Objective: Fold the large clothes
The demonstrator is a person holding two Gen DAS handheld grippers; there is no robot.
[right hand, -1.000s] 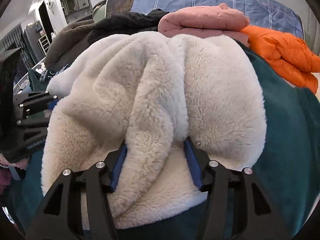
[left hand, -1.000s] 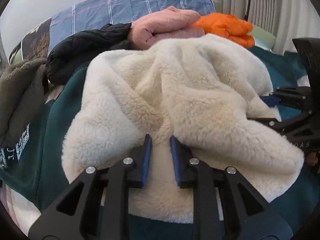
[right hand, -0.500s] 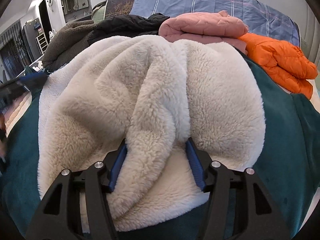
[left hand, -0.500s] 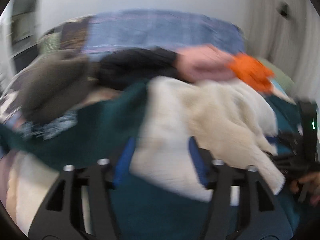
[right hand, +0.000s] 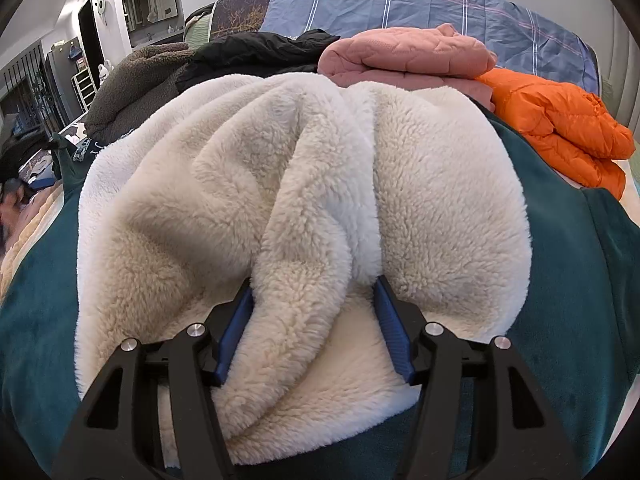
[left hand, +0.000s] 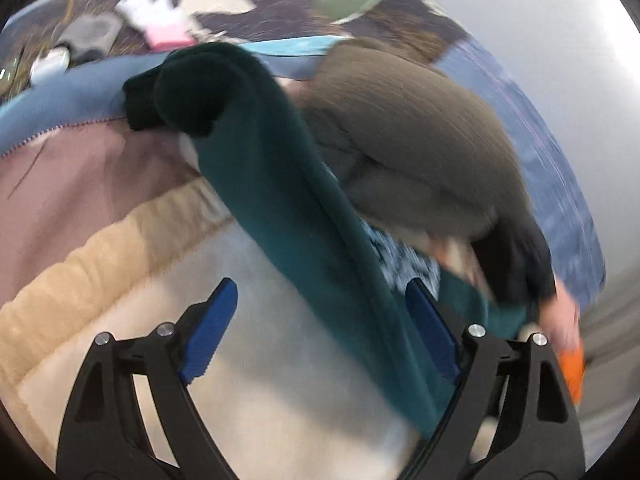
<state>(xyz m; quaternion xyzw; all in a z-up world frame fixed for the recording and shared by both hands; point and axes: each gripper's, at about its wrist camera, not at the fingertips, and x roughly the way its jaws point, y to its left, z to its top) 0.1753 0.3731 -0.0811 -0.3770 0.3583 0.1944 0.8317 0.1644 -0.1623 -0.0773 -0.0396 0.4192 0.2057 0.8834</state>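
A dark teal garment with a cream fleece lining lies on the bed. In the right wrist view the cream fleece lining (right hand: pixel 304 200) is bunched in a mound over the teal outer side (right hand: pixel 560 248). My right gripper (right hand: pixel 316 300) has its jaws apart around a thick fold of the fleece; the pads sit against the fold's sides. In the blurred left wrist view my left gripper (left hand: pixel 324 316) is open and empty, over a long teal sleeve (left hand: pixel 280 200) with a dark cuff (left hand: pixel 176 92) that runs away up-left between the fingers.
Folded clothes lie along the back of the bed: a pink quilted jacket (right hand: pixel 408 56), an orange puffer (right hand: pixel 560 124), a black jacket (right hand: pixel 256 52) and a brown fleece (left hand: pixel 408 140). A blue plaid quilt (right hand: pixel 400 4) lies behind. Striped bedding (left hand: pixel 80 240) lies left of the sleeve.
My left gripper has let go of the fleece, opened wide and swung left to the teal sleeve. My right gripper has stayed on the fleece fold.
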